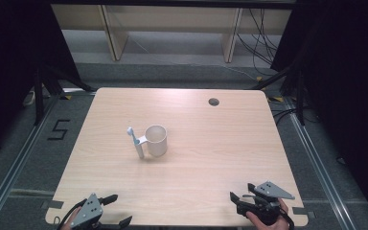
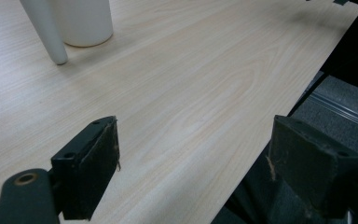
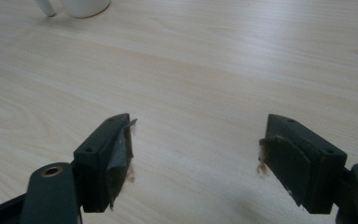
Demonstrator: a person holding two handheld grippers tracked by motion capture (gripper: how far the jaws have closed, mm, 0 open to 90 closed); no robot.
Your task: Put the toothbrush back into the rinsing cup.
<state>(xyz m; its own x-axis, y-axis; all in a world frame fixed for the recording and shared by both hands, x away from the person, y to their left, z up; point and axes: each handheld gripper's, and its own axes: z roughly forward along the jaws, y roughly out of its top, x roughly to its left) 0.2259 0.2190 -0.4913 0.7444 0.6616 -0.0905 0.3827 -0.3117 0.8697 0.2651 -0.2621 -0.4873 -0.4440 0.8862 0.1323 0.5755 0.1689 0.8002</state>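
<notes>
Light wood-grain table (image 1: 196,177) sits on grey carpet, with dark curtains on both sides and pale shelving at the back. Only writing I can make out is a black "5" (image 1: 59,129) marked on the floor to the left of the table. No logos or labels on anything else that I can read.

Near the middle of the table, a bit left of centre, stands a plain white cup (image 1: 155,140), upright, with its open mouth tipped slightly toward the camera. Right up against its left side is a white toothbrush (image 1: 136,142), head up, apparently clipped to the cup's side. In the left gripper view both sit at the top left, well apart from the jaws.

Left gripper (image 1: 116,210) hovers at the near left edge, jaws spread wide with nothing between them, one jaw hanging out past the table edge. Right gripper (image 1: 240,190) is at the near right edge, jaws also wide apart over bare wood, held in a hand (image 1: 268,219).
</notes>
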